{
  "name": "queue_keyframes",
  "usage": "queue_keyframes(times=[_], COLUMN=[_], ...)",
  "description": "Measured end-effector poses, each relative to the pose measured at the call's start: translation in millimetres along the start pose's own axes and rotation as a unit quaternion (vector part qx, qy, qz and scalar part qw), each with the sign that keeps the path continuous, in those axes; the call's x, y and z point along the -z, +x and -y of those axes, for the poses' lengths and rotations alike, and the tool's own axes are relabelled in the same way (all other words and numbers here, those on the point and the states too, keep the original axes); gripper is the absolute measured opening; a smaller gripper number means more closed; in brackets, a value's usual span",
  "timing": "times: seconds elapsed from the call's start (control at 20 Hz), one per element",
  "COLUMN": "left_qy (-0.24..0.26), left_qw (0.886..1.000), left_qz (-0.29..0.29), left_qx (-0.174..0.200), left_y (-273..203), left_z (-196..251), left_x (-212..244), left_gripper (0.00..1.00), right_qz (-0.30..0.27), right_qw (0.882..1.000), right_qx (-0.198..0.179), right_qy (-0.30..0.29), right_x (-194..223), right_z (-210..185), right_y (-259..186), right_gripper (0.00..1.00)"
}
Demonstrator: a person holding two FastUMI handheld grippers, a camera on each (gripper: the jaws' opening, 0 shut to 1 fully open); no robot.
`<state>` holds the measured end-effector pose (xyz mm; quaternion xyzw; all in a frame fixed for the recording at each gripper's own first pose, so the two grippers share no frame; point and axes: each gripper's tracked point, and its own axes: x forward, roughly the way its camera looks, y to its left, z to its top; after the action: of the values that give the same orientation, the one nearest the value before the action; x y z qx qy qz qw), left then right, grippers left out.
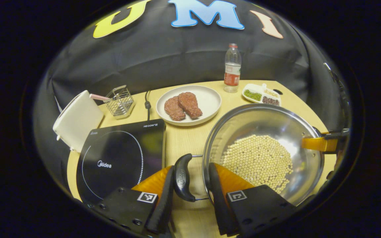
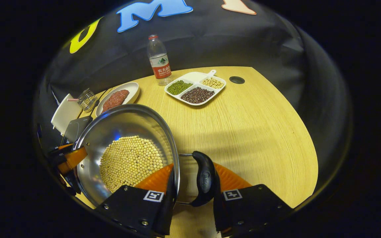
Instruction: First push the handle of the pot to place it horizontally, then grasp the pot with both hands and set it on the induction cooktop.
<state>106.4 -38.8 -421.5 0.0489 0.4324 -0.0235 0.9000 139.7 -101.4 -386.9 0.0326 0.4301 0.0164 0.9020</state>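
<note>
A steel pot [image 1: 260, 122] with soybeans [image 1: 260, 158] in it stands right of the black induction cooktop [image 1: 117, 155]. My left gripper [image 1: 191, 167] straddles its near black side handle [image 1: 182, 178]: one finger lies against the handle's outer side, the other inside the pot wall, both pressing. In the right gripper view, my right gripper [image 2: 193, 168] clamps the opposite handle [image 2: 205, 178] and the pot [image 2: 124, 122] wall the same way. Each gripper also appears on the far rim in the other's view: the right gripper [image 1: 322, 142] and the left gripper [image 2: 68, 158]. Whether the pot is off the table I cannot tell.
Behind the pot are a white plate [image 1: 210, 99] with two pieces of meat, a water bottle [image 1: 232, 67] and a divided dish [image 2: 195, 87] of beans. A white box [image 1: 78, 120] and a wire basket [image 1: 120, 100] stand beyond the cooktop. Bare table [image 2: 250, 132] stretches right of the pot.
</note>
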Motion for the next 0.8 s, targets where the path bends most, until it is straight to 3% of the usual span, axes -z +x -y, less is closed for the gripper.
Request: queue_keyframes(times=[0.05,0.1,0.3,0.4,0.8], left_qy=[0.001,0.002,-0.006,-0.006,-0.019], left_qw=[1.0,1.0,1.0,1.0,0.999], left_qz=[-0.003,-0.002,0.006,0.008,0.013], left_qx=[0.0,0.002,0.019,0.026,0.04], left_y=[0,-2,-17,-27,-76], left_z=[-1,0,-3,-7,-51], left_x=[1,0,-3,-8,-22], left_gripper=[0.64,0.57,0.57,0.63,0.56], right_qz=[-0.001,-0.001,0.008,0.018,0.033], right_qw=[1.0,1.0,1.0,1.0,0.999], right_qx=[0.001,0.003,0.012,0.019,0.023], right_qy=[-0.003,-0.002,0.001,0.0,-0.001], right_x=[0,2,0,-4,-12], right_z=[-1,-1,-4,-8,-55], right_y=[0,-2,-24,-38,-88], right_gripper=[0.51,0.5,0.5,0.5,0.5])
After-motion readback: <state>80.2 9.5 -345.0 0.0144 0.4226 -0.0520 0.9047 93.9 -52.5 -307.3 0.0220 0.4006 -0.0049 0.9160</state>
